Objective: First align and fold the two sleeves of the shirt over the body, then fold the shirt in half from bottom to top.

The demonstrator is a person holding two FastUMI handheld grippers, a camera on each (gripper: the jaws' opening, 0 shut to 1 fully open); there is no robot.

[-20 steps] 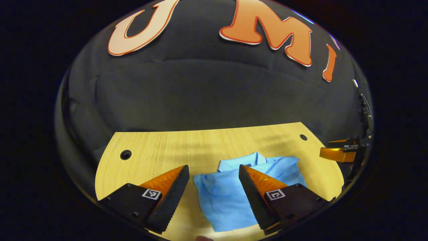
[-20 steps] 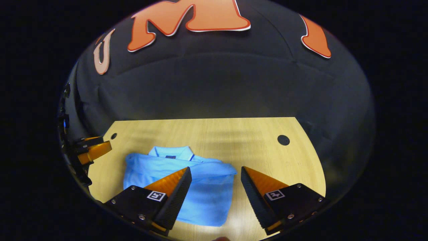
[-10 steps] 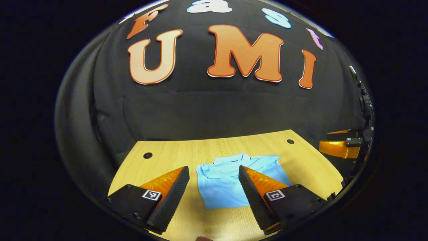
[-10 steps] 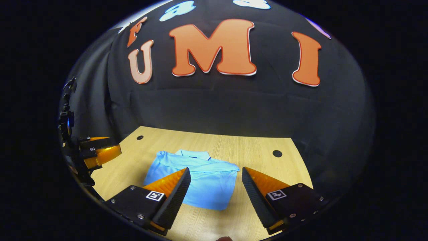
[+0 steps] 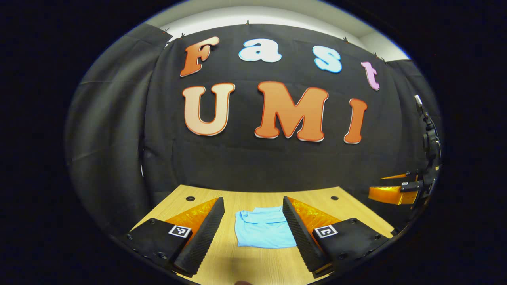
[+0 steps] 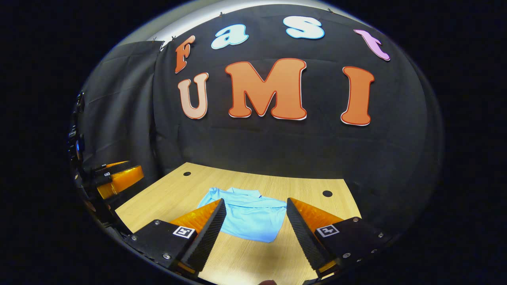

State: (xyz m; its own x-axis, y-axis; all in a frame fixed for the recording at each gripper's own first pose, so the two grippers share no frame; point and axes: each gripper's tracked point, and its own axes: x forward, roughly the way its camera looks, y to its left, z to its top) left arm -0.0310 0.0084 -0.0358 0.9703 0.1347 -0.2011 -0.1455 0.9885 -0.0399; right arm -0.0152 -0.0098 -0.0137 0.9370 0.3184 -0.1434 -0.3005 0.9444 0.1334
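I see the light blue shirt [image 5: 263, 232] lying folded into a compact rectangle on the wooden table [image 5: 356, 208], collar toward the booth's wall. My left gripper [image 5: 253, 231] hangs above the table's near edge, its fingers spread apart with nothing between them, the shirt showing through the gap. My right gripper [image 6: 255, 233] sits likewise, fingers apart and empty, with the shirt [image 6: 249, 213] just beyond its tips on the table [image 6: 166, 194].

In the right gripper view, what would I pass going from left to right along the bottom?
Left gripper → one finger → blue shirt → other finger, all over the table.
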